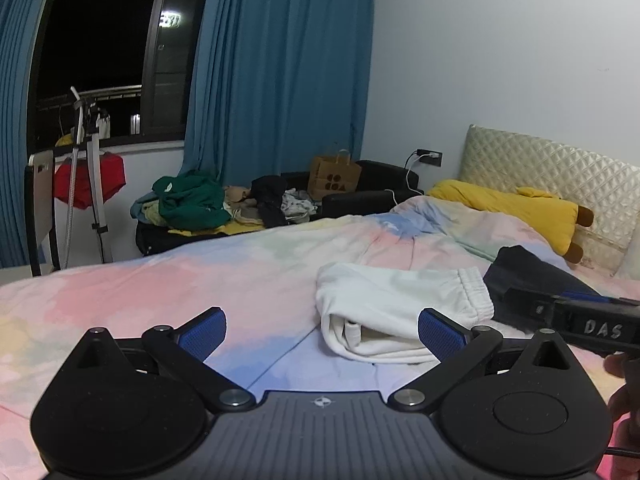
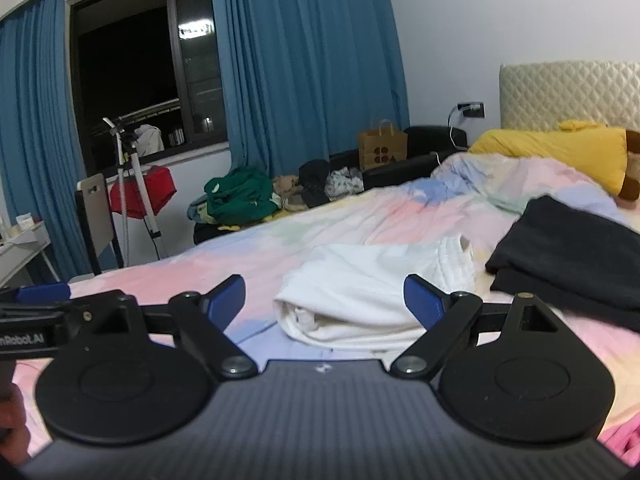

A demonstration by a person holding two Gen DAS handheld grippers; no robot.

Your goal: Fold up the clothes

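Observation:
A folded white garment with an elastic waistband (image 1: 396,308) lies on the pastel bedspread (image 1: 180,276); it also shows in the right wrist view (image 2: 360,296). A folded black garment (image 1: 532,276) lies to its right, also in the right wrist view (image 2: 572,256). My left gripper (image 1: 322,330) is open and empty, just in front of the white garment. My right gripper (image 2: 324,300) is open and empty, close in front of the same garment. The right gripper's body shows at the right edge of the left wrist view (image 1: 580,320).
A yellow plush pillow (image 2: 560,152) lies by the quilted headboard (image 1: 560,176). Behind the bed a black couch holds a pile of unfolded clothes (image 1: 192,204) and a paper bag (image 1: 334,178). A chair (image 2: 96,216), tripod and red cloth stand under the window.

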